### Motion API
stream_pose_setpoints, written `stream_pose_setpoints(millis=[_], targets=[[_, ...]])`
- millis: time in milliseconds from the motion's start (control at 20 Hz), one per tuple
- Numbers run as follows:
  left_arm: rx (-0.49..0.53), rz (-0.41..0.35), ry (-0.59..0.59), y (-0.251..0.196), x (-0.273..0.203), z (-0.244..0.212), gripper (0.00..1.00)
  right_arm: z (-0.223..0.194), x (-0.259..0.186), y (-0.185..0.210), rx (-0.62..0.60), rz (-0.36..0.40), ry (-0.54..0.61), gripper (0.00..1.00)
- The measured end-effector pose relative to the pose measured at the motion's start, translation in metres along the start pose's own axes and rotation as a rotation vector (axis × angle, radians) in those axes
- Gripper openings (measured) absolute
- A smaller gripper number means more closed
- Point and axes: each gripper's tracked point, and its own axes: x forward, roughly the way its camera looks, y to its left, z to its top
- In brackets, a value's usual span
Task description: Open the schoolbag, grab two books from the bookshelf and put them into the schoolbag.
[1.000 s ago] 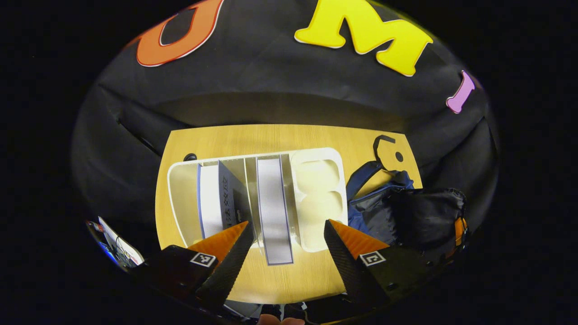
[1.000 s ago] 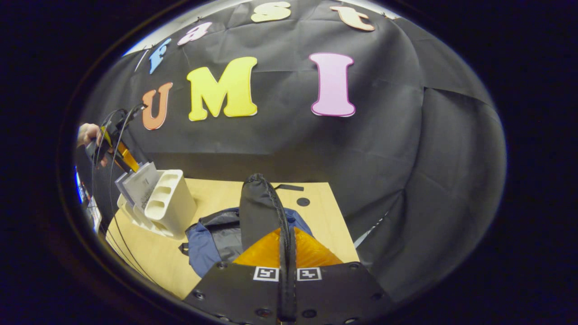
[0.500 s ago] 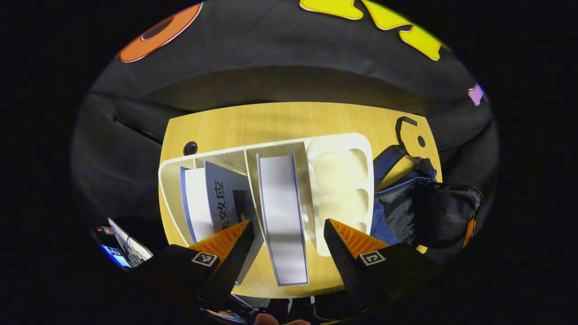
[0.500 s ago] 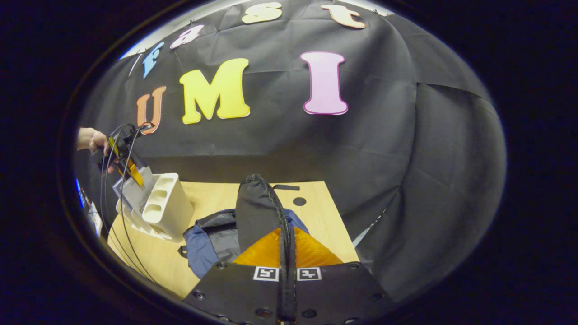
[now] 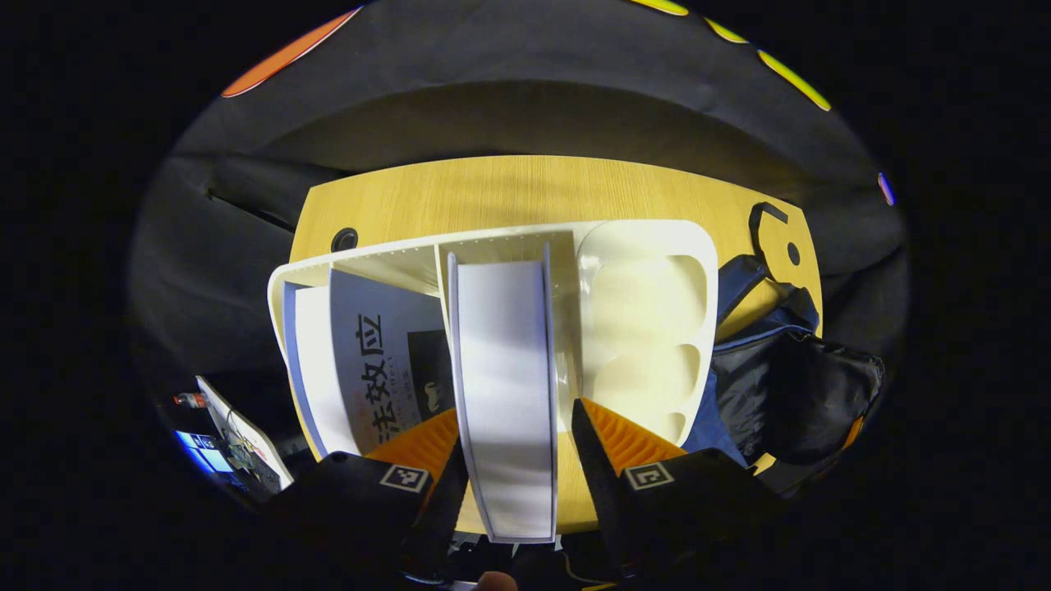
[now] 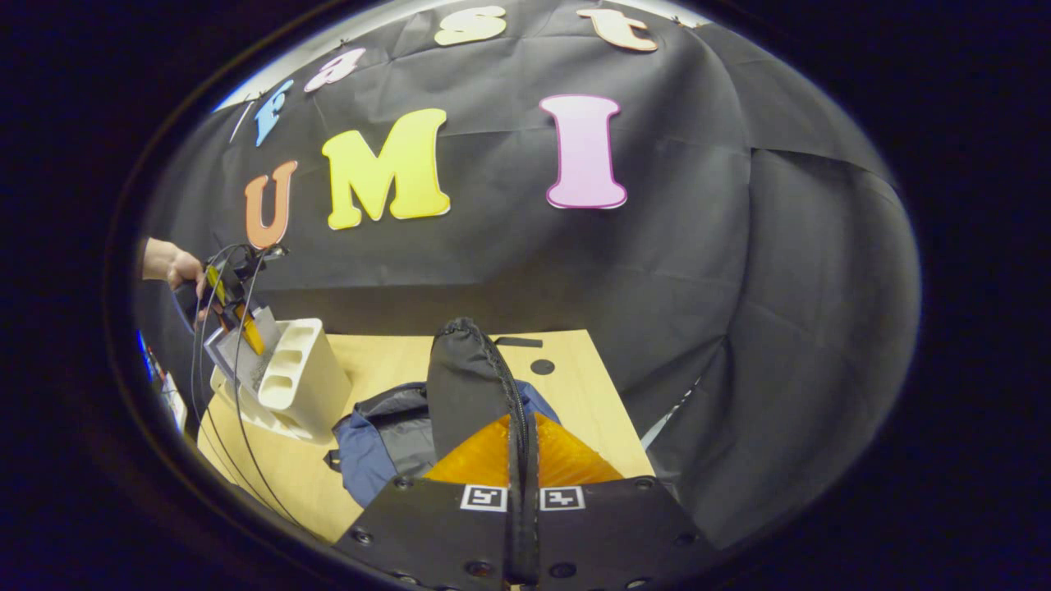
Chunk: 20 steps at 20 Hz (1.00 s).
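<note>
The left gripper (image 5: 516, 443) is hanging over the white bookshelf (image 5: 640, 246) with its jaws standing wide, one finger on either side of the white-edged book (image 5: 502, 386) in the middle slot; whether the fingers are touching the book I cannot tell. That book is lying directly ahead of the gripper, between the fingers, its long axis running straight away along the line of the fingers, so the coming move, as I judge it, is a plain closing across the book's thickness. It is standing on edge, pale pages up, thin bluish covers at each side. A second book (image 5: 386, 361), with a grey printed cover, is leaning in the slot just beside it on the left. The schoolbag (image 6: 386, 435), blue and black, is lying on the bench (image 6: 575, 394) to the right of the bookshelf, and the right gripper (image 6: 522, 460) is pinching its dark flap (image 6: 464, 377), jaws narrow, holding the flap upright. The left gripper is the nearer one to the books.
</note>
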Motion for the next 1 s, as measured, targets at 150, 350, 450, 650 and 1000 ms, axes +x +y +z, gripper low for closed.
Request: stream_pose_setpoints(millis=[150, 350, 450, 650, 1000], targets=[[-0.007, 0.029, 0.011, 0.006, 0.004, -0.003, 0.59, 0.001, -0.001, 0.001, 0.000, 0.003, -0.004, 0.00], [-0.027, 0.039, 0.015, 0.008, 0.004, -0.004, 0.51, 0.001, -0.002, 0.001, 0.004, 0.004, -0.007, 0.00], [-0.043, 0.043, 0.020, 0.007, 0.003, -0.007, 0.48, -0.001, -0.001, 0.002, 0.007, 0.005, -0.009, 0.00], [-0.077, 0.006, 0.018, -0.002, -0.012, -0.019, 0.46, -0.001, -0.002, 0.002, -0.012, 0.010, -0.014, 0.00], [-0.089, -0.040, -0.104, 0.006, -0.098, -0.065, 0.44, -0.003, -0.001, 0.007, -0.027, 0.033, -0.015, 0.00]])
